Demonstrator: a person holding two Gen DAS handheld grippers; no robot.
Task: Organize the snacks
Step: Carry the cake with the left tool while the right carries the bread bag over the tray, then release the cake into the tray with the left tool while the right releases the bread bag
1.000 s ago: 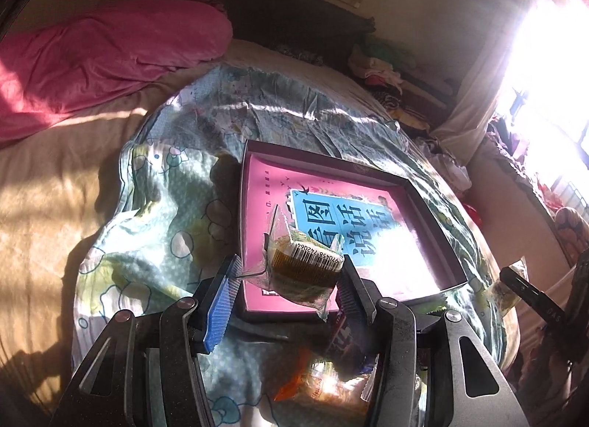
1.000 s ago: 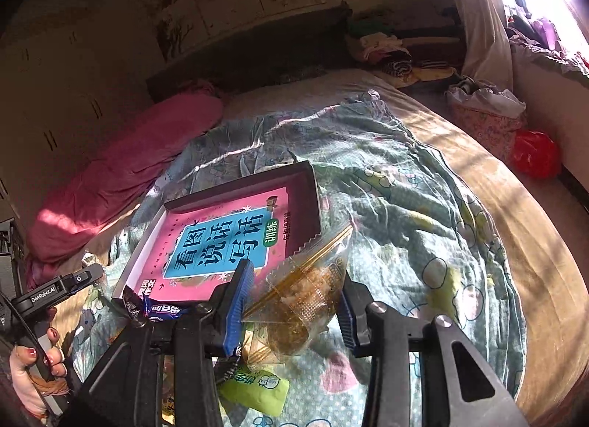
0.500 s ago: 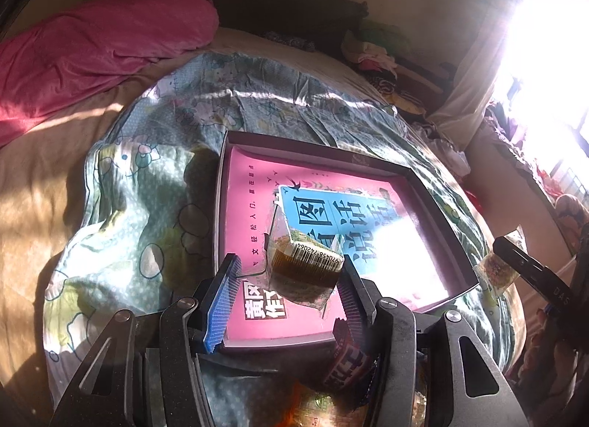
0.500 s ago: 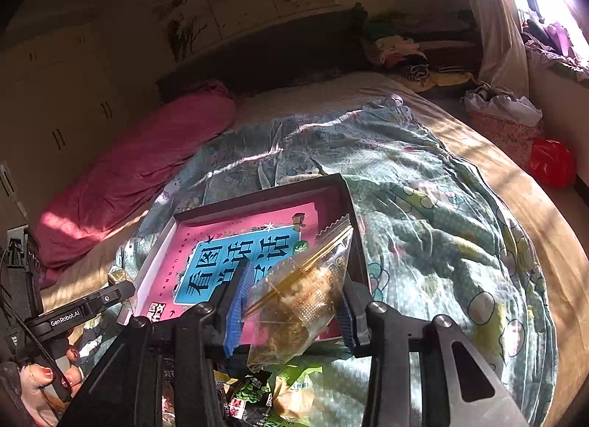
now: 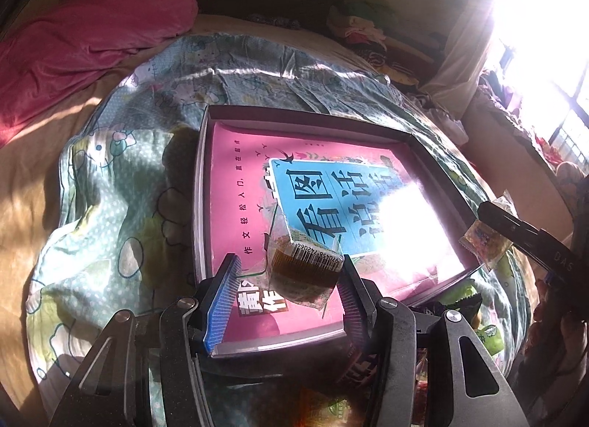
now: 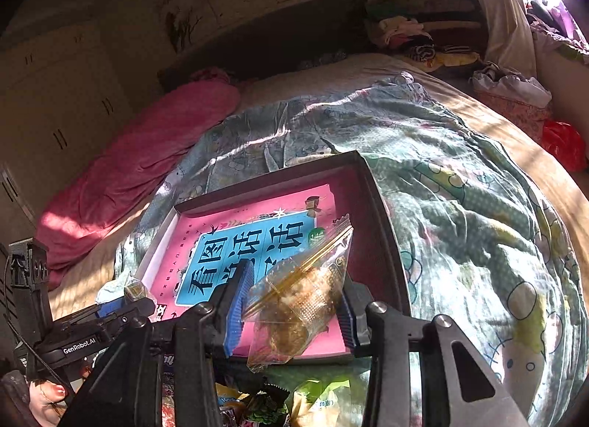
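Snack packet w/ barcode (image 5: 307,272) hangs in left gripper (image 5: 285,292), pinched against the right-hand pad only, jaws partly apart, over near end of shallow tray (image 5: 200,184); barcode runs across jaws. Right gripper (image 6: 291,311) clamps clear zip bag of snacks (image 6: 300,302), long axis tilted up-right, above tray's near right corner. Tray floor bare; loose snacks (image 6: 313,405) crowd near rim.

Both wrist views look steeply down, close over the shared pink-lined tray (image 5: 201,184) on the bed (image 6: 478,235)
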